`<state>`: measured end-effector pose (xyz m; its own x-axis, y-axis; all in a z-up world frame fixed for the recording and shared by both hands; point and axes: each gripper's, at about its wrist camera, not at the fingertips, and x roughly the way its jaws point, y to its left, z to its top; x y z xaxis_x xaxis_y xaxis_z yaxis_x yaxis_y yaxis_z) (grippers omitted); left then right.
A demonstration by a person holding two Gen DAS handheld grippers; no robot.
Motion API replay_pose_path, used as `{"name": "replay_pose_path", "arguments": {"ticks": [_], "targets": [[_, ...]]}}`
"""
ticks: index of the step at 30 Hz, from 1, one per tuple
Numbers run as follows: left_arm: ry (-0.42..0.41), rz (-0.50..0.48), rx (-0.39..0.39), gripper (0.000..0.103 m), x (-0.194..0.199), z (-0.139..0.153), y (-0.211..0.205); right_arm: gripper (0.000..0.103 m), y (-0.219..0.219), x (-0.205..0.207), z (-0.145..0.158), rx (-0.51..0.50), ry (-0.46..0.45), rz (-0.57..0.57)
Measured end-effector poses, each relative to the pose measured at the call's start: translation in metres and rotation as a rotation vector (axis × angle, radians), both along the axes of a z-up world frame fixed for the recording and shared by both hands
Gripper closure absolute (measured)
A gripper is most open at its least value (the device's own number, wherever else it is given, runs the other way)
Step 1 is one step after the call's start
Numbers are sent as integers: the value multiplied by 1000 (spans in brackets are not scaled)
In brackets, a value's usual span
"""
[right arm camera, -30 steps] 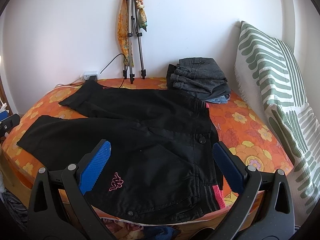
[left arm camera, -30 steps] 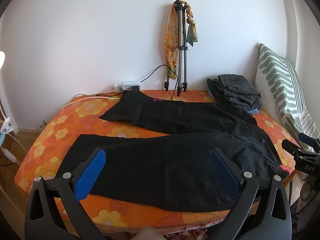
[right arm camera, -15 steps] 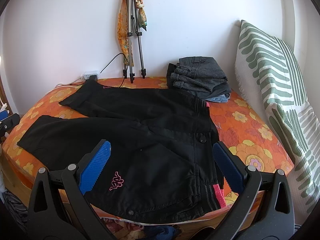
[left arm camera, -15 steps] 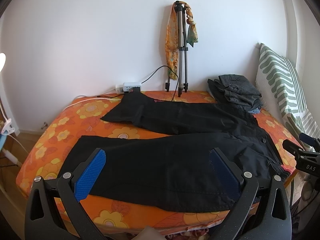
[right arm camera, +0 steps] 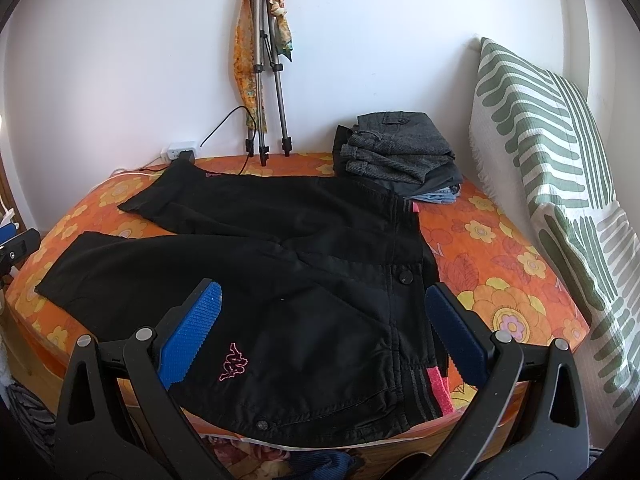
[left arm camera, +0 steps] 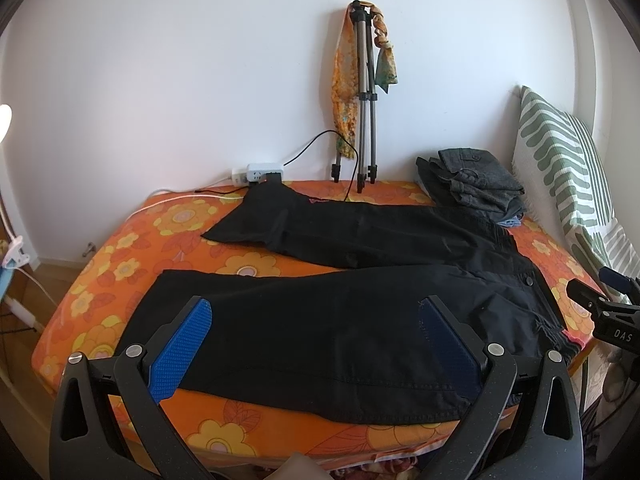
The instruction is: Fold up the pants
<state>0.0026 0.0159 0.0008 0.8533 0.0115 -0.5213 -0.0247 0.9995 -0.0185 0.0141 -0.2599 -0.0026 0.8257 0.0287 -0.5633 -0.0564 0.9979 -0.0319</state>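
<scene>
A: Where are the black pants (left arm camera: 360, 300) now?

B: They lie flat on the bed (left arm camera: 120, 248) with the orange flower cover. The two legs are apart in a V shape. The waistband is toward the striped pillow (left arm camera: 560, 160), and the leg ends point away from the pillow.

A: Is the near leg at the edge of the bed?

B: Yes, it runs along the front edge, the side far from the wall. In the right wrist view I see a pink logo (right arm camera: 233, 366) on the pants (right arm camera: 280, 280), and a button at the waistband. A pink lining shows at the corner of the waistband nearest the camera.

A: And the grippers?

B: The left gripper (left arm camera: 316, 340) has its two fingers spread wide, and nothing is between them. It is above the near leg, on the side away from the pillow. The right gripper (right arm camera: 322, 332) is spread wide too and holds nothing. It is above the hip part, closer to the pillow (right arm camera: 540, 152).

A: Do they touch the cloth?

B: I cannot tell this for sure; they seem to be a little above it.

A: What else is near the pillow?

B: A pile of folded clothes (right arm camera: 396, 152), grey on top, just beside it by the wall. Further from the pillow, a folded tripod (right arm camera: 266, 80) leans on the wall with an orange scarf (right arm camera: 242, 68) over it, and then a white power strip (left arm camera: 260, 172).
</scene>
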Motion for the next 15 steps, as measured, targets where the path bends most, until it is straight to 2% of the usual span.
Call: {"name": "replay_pose_path", "arguments": {"ticks": [15], "targets": [[4,7,2,0,-1,-2,-2,0,-1,-2,-2,20,5,0]]}}
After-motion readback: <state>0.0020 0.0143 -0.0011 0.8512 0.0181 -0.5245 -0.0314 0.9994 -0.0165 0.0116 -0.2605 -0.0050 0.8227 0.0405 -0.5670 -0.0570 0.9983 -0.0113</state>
